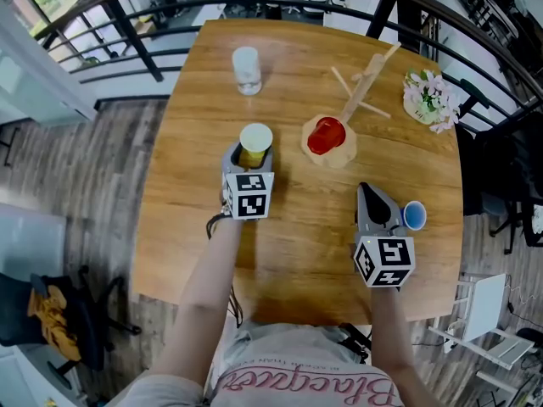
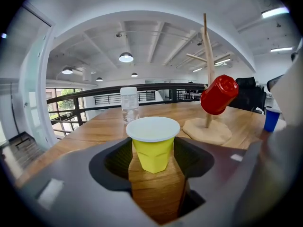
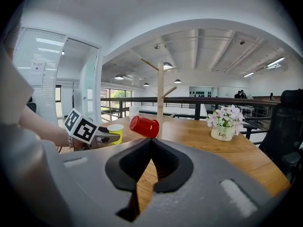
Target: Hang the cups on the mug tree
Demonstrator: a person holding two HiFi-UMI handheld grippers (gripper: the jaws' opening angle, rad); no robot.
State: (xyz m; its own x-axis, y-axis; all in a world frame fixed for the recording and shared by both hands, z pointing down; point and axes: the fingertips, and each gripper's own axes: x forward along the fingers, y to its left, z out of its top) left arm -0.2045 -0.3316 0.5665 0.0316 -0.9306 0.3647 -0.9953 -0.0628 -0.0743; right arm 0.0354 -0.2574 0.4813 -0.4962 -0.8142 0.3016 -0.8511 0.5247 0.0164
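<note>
1. The yellow cup (image 1: 255, 142) stands upright on the wooden surface (image 1: 297, 244). It is near the mug tree (image 1: 365, 87), on the left of the tree's round base.
2. The left tongs (image 1: 253, 156) pinch the yellow cup, with one jaw on each side of it, just under its white rim.
3. The red cup (image 1: 327, 135) hangs tilted on the mug tree, low down by the base.
4. The blue cup (image 1: 414, 215) stands on the surface, just beside the right tongs (image 1: 366, 192), on their right.
5. The right tongs are pressed together and hold nothing.
6. A clear cup (image 1: 246, 69) stands at the far side of the surface, well apart from the others.
7. A small pot of pink flowers (image 1: 428, 98) sits near the far right edge.
</note>
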